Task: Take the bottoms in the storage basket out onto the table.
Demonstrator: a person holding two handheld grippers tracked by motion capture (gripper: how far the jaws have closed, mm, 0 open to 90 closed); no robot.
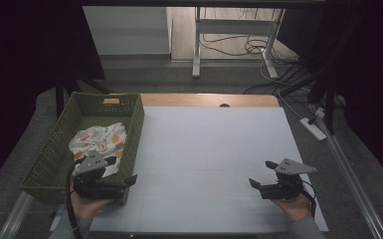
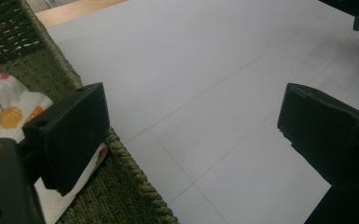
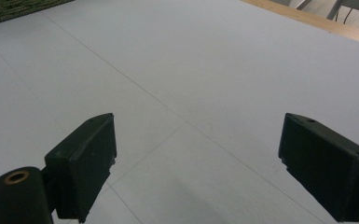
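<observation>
**Cloth lies in the basket; both grippers wide and empty**

We find the patterned cloth [image 1: 99, 142] bunched inside the green woven basket [image 1: 45, 164] at the left edge of the table [image 1: 214, 149]. It sits loose on the basket floor, with nothing gripping it.

The left gripper [image 1: 129, 180] hovers at the basket's near right corner, its jaws spread wide. In the left gripper view one jaw hangs over the basket rim [image 2: 135, 172] with the cloth [image 2: 9, 105] just beside it, the other over the bare white table surface [image 2: 205, 93] — the tool straddles the wall rather than reaching in. We judge this a standby posture next to the work, not a grasp.

The right gripper [image 1: 261, 174] rests well apart, near the table's front right, jaws equally wide, nothing between them. Its own view shows plain table [image 3: 191, 84] ahead. We judge it is parked clear so the left side can work unhindered — no contact with the cloth anywhere.
</observation>
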